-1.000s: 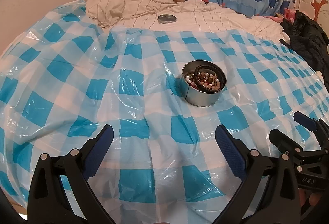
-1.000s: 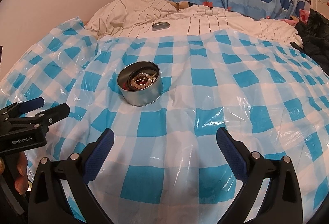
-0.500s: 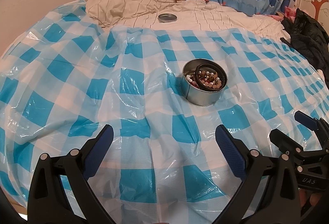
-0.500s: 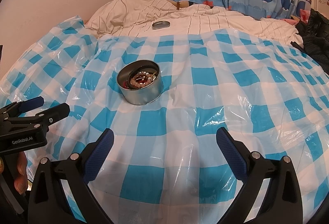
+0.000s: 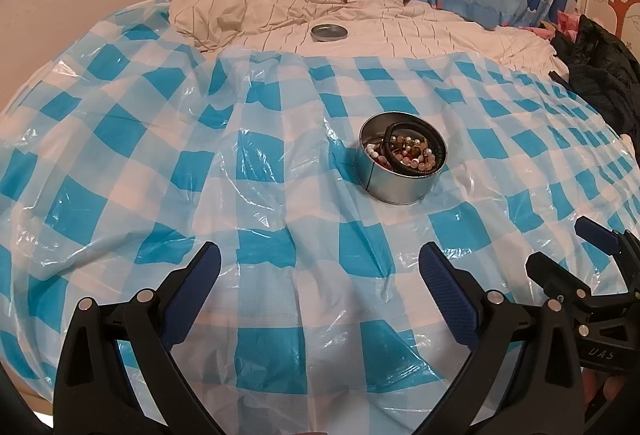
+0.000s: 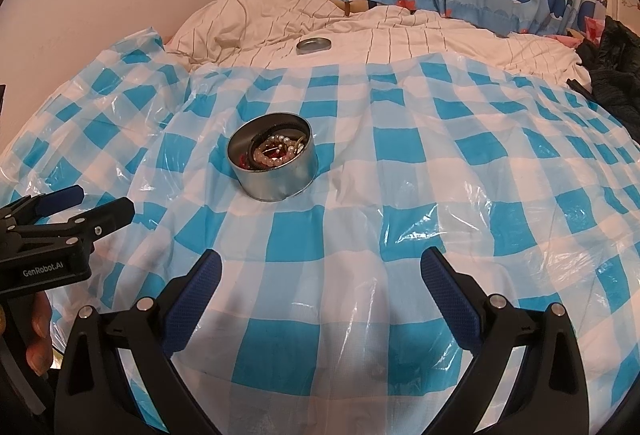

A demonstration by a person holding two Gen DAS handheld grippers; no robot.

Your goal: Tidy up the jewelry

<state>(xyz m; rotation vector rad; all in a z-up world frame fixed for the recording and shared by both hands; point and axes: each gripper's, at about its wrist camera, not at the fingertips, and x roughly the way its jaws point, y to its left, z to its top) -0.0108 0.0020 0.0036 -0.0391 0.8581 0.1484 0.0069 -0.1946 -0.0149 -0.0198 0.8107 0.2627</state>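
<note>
Jewelry (image 5: 408, 152) fills the tin (image 5: 398, 185) mid-bed; both grippers (image 5: 320, 275) (image 6: 320, 277) hang wide open, empty. The soft bed could let a nudged tin tip and spill

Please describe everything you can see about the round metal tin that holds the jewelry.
The tin is a low, round container of silvery metal with a vertical seam on its wall. It stands upright and open on the blue-and-white checked plastic sheet. Inside lie bead bracelets and a black band. Its lid seems to lie apart on the bedding. Neither tool touches it.
</note>
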